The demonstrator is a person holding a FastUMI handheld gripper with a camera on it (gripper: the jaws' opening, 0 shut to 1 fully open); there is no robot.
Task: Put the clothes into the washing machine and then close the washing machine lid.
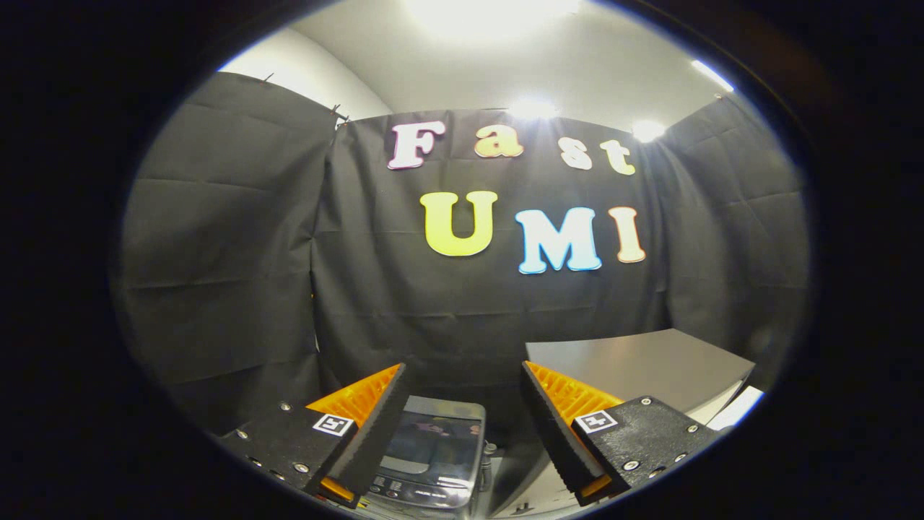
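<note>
My gripper [462, 375] is open, its two fingers wide apart with nothing between them. Below and just ahead of the fingers stands the washing machine [432, 455], seen from above. Its dark glass lid [437, 444] lies flat and shut, with a control panel [419, 491] along its near edge. I see no clothes from here.
A grey table top [642, 365] stands to the right of the washing machine, beyond the right finger. The booth's black cloth wall [238, 274] hangs behind and to both sides.
</note>
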